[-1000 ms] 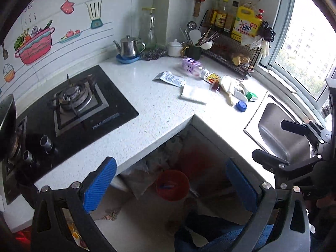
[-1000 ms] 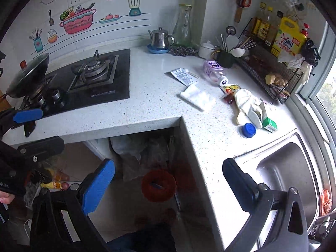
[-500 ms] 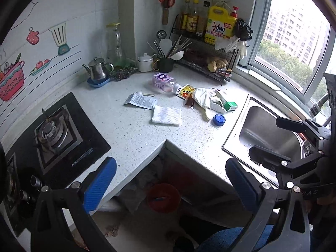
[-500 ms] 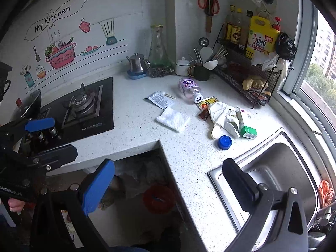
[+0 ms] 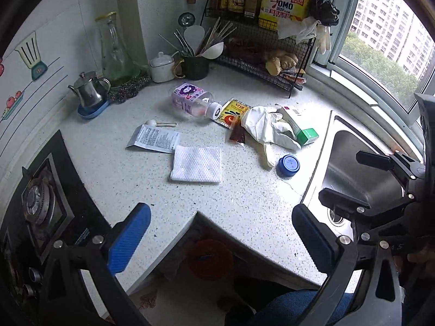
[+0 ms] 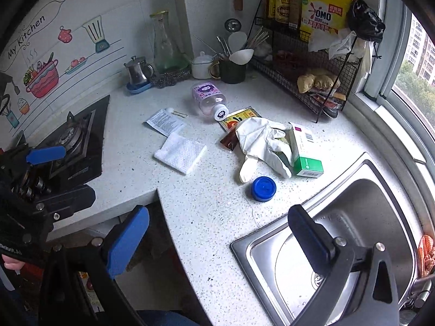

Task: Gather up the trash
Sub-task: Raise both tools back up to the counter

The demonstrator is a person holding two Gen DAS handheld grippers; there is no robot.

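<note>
Nearest, the left gripper (image 5: 220, 233) hangs with its blue-padded fingers (image 5: 127, 237) spread wide apart and nothing between them, above the inner corner of the white speckled stone countertop (image 5: 239, 201). The right gripper (image 6: 217, 233) is likewise spread wide and empty, poised over the counter edge beside the stainless steel sink (image 6: 361, 217) on the right. Below the counter corner sits a round red bin (image 5: 209, 258), dim and partly hidden, so its contents cannot be made out.

The trash lies scattered on the middle of the countertop. Closest is a round blue plastic cap (image 6: 263, 188), near the sink's left rim. To its left lies a folded white paper towel (image 5: 197, 163), with a printed silver sachet (image 5: 155, 142) touching its far left corner and a small white plastic spoon (image 5: 159, 123) just beyond that. Behind the cap, a crumpled white rubber glove (image 6: 261, 144) rests against a green and white cardboard box (image 6: 304, 150) on its right. A dark red sauce packet (image 5: 237, 134) and a yellow seasoning packet (image 5: 232, 111) lie at the glove's left, partly under it. Farther still, a clear plastic bottle with a purple label (image 5: 193, 100) lies on its side.

At the far left is a black gas hob (image 6: 78, 141); against the far wall stand a small steel teapot (image 5: 89, 93) and a black wire rack (image 5: 261, 51).
</note>
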